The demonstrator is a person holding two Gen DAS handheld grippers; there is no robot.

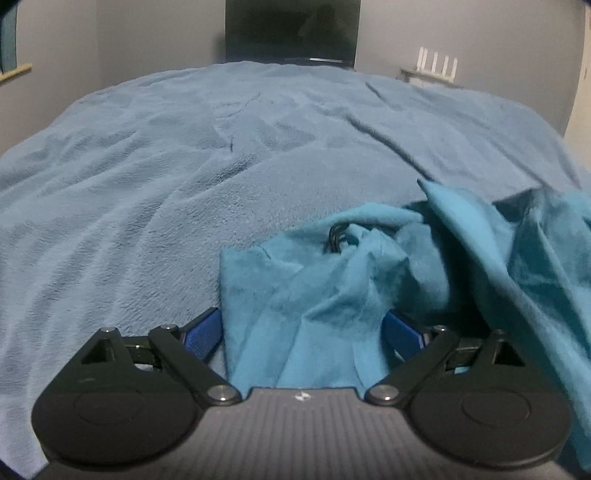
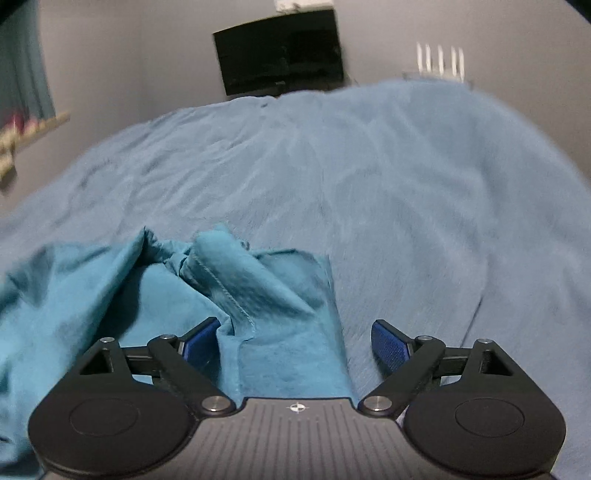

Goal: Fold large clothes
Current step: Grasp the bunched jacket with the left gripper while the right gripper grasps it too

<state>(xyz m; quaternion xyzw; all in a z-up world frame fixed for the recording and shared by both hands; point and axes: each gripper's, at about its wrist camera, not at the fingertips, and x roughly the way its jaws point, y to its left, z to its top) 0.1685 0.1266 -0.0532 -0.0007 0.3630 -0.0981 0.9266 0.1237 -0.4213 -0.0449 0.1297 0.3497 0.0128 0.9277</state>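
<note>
A teal garment (image 1: 332, 288) lies crumpled on the bed in the left wrist view, spreading off to the right. My left gripper (image 1: 303, 325) stands wide open over its near corner. The cloth lies loosely between the blue pads (image 1: 203, 332) and drapes over the right one. A small dark piece (image 1: 334, 236) pokes out of the folds. In the right wrist view the same garment (image 2: 110, 295) fills the lower left. My right gripper (image 2: 295, 332) is open, a stitched edge of cloth rests by its left pad (image 2: 201, 339), and the right pad hangs over the blanket.
A light blue fleece blanket (image 1: 184, 166) (image 2: 424, 184) covers the whole bed. A dark screen (image 1: 291, 29) (image 2: 280, 48) hangs on the grey wall behind. A white router (image 1: 436, 66) (image 2: 439, 62) sits at the back right, and a wooden ledge (image 1: 14, 72) at the left.
</note>
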